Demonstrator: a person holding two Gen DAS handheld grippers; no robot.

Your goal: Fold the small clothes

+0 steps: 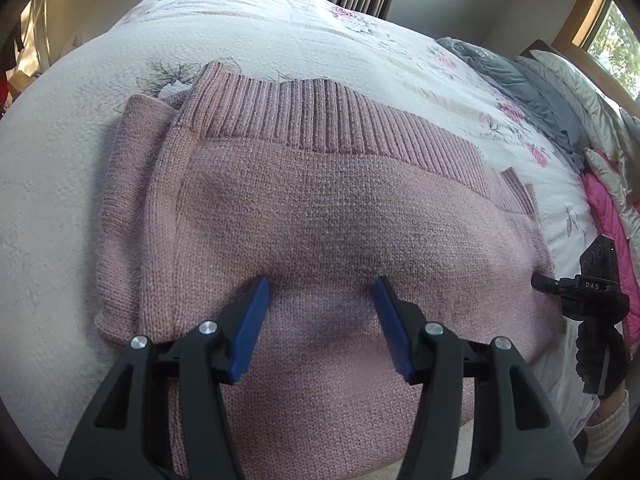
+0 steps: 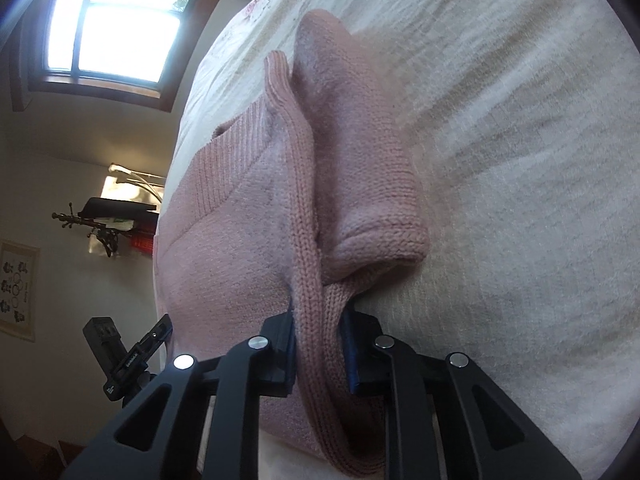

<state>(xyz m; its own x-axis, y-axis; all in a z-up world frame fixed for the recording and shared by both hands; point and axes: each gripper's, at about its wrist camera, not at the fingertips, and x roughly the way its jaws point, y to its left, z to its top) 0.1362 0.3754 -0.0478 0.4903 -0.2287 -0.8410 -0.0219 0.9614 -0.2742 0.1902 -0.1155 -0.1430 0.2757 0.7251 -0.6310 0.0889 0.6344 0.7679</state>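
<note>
Left wrist view: a pink knit sweater is lying partly folded on a white floral bedspread, with both grippers working at its near edge.

Spread wide with nothing between its blue pads, the left gripper is hovering over the middle of the knit, probably to press it flat or steady it. The right gripper is biting down on a thick doubled edge of the sweater, seemingly so the side can be carried across for the next fold. A sleeve is lying bunched beside the body panel, and the ribbed hem is facing the far side of the bed. Grey and pink garments are waiting in a heap at the bed's right edge.
</note>
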